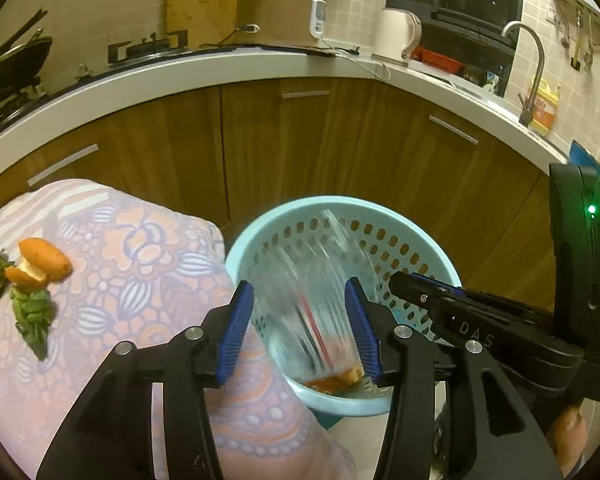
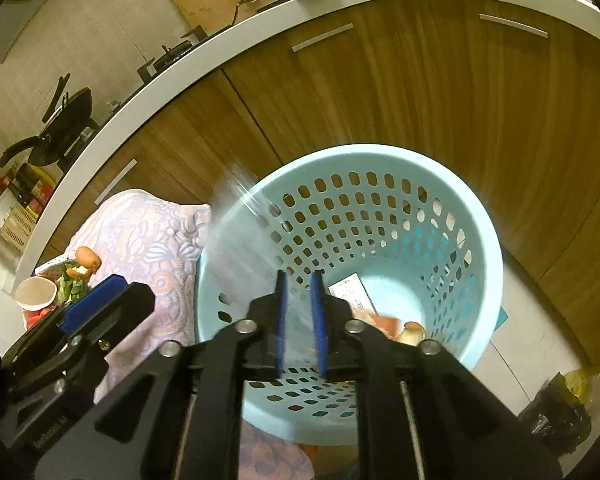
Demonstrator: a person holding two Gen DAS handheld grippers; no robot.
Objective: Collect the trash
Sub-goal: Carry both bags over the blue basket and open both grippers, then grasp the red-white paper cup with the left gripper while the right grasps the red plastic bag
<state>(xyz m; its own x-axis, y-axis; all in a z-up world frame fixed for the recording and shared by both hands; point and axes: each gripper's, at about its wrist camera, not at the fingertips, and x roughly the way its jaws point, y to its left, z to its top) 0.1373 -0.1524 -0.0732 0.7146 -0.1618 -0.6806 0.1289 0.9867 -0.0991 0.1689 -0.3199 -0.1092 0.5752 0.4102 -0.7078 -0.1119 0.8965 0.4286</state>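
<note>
Clear plastic wrapper (image 1: 320,292), motion-blurred, sits between the pads of my left hand-held gripper (image 1: 300,332), directly over the mouth of the blue basket (image 1: 260,236). Left jaws stand wide; I cannot tell if they touch the wrapper. Its long axis runs forward, away from the jaws and down into the basket. My right hand-held gripper (image 2: 300,320) has its jaws narrow, with blurred film between them; contact unclear. Paper scraps (image 2: 352,292) already lie on the basket floor. Orange peel (image 1: 40,264) and greens (image 1: 32,316) lie on the floral cloth (image 1: 140,248), to the left of my left one, which is nearer; I judge them next.
</note>
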